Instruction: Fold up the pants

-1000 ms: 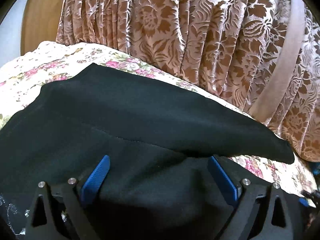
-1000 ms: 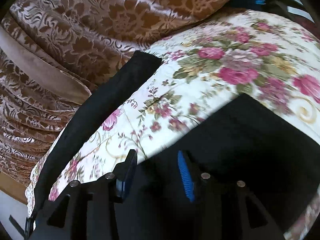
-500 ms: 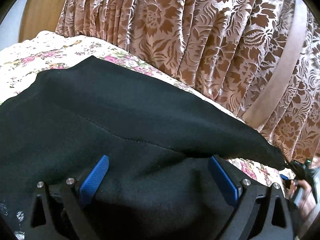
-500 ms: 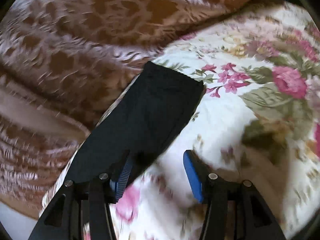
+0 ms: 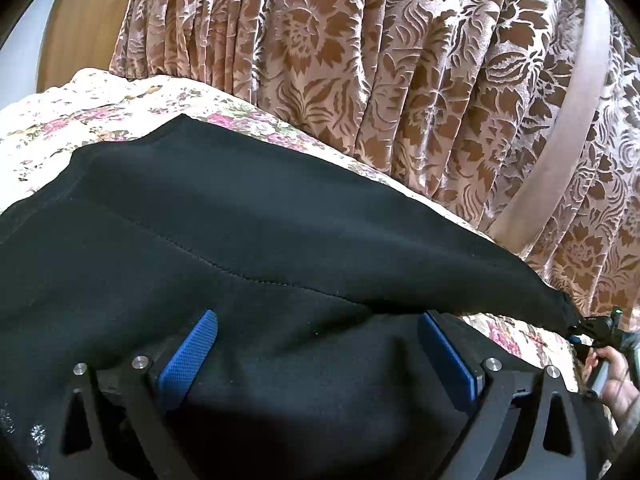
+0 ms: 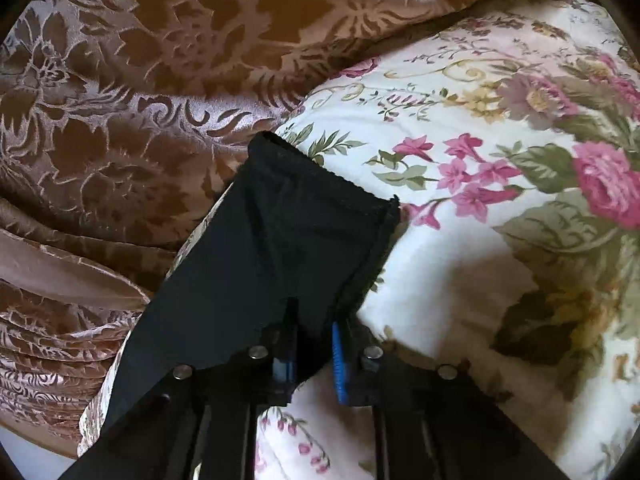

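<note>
pants: your black knit pants (image 5: 248, 240) are spread on the floral-print bedspread (image 6: 500, 128), one leg running along the bed edge that meets the brown floral velvet curtain (image 5: 400, 60). The hem end (image 6: 320, 184) sits near the bed corner on that side.

right claw (image 6: 314, 360): clenched on the pants leg a little back from the hem, blue pads pinching the cloth. It looks like a solid bite, though it sits toward one side of the leg.

left claw (image 5: 316, 348): released, pads spread wide over the thicker upper part of the pants. Nothing is pinched between them, it just sits over the fabric.

step in hand: looks like you're about to carry the leg end over for a fold.

how to do it well: I'd lift the hem only enough to clear the bedspread, then bring it across in one even sweep so the leg doesn't twist. Use your left claw to pin the upper part so the whole thing doesn't slide.

watch out: the leg lies right by the curtain edge, so a sideways drag could pull it off the bed.
</note>
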Available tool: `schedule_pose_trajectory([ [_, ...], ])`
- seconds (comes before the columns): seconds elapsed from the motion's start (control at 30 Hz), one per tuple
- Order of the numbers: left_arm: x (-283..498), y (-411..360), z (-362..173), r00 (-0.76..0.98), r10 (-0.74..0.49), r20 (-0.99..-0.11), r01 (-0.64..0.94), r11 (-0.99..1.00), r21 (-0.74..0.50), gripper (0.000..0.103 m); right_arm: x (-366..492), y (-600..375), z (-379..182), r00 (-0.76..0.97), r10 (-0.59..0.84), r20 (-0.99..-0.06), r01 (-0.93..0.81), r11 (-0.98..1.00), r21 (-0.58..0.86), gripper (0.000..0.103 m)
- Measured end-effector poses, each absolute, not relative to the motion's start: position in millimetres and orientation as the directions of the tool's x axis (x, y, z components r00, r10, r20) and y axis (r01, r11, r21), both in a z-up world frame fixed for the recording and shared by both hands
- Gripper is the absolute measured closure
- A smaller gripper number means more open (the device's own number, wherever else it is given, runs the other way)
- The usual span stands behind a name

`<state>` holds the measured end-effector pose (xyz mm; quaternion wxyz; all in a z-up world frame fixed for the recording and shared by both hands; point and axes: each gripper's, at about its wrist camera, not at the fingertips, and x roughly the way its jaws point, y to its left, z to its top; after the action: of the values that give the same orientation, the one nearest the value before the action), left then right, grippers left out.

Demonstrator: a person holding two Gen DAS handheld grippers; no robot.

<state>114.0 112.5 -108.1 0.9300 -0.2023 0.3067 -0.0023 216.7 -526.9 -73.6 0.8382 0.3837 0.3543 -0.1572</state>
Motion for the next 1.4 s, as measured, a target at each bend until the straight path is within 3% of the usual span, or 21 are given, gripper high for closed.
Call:
schedule_pose_trajectory([
  [0.27,114.2,114.6,-106.9,0.811,-0.144,-0.567,-0.116,0.911,-0.396,0.002,162.6,-538.2,-38.7,0.772,-0.058,-0.632,0.534,0.598,0.597,0.092],
  [0.57,114.3,117.1,-106.4,0.811,-0.166,-0.561,-0.107,0.9,-0.421,0.002,110.3,-543.5,-41.8,0.717,-0.124,-0.686,0.584,0.644,0.493,0.092],
  [0.67,113.8,117.8,-106.7,0.812,-0.171,-0.558,-0.105,0.897,-0.428,0.001,108.2,-548.2,-63.2,0.64,-0.126,-0.758,0.643,0.627,0.44,0.089],
  [0.8,113.6,117.9,-106.8,0.812,-0.174,-0.556,-0.104,0.895,-0.433,0.001,99.9,-551.2,-63.0,0.662,-0.12,-0.74,0.648,0.588,0.484,0.082],
  [0.9,113.7,117.6,-106.8,0.813,-0.174,-0.556,-0.105,0.895,-0.433,0.001,90.1,-542.6,-47.8,0.608,-0.227,-0.761,0.701,0.602,0.382,0.069],
  [1.0,113.8,117.2,-106.7,0.812,-0.173,-0.558,-0.105,0.896,-0.431,0.001,71.2,-525.7,-30.8,0.56,-0.34,-0.756,0.758,0.579,0.301,0.067],
  [1.1,114.1,117.3,-106.6,0.812,-0.173,-0.557,-0.106,0.896,-0.432,0.001,72.5,-488.7,-21.4,0.634,-0.297,-0.714,0.652,0.703,0.286,0.067],
  [1.23,113.9,117.4,-106.8,0.812,-0.174,-0.558,-0.106,0.895,-0.433,0.001,97.9,-408.8,-16.1,0.724,-0.151,-0.673,0.385,0.898,0.213,0.067],
  [1.4,114.0,116.9,-107.3,0.813,-0.176,-0.555,-0.105,0.893,-0.437,0.001,133.8,-328.1,-21.4,0.733,-0.032,-0.679,0.178,0.973,0.146,0.067],
])
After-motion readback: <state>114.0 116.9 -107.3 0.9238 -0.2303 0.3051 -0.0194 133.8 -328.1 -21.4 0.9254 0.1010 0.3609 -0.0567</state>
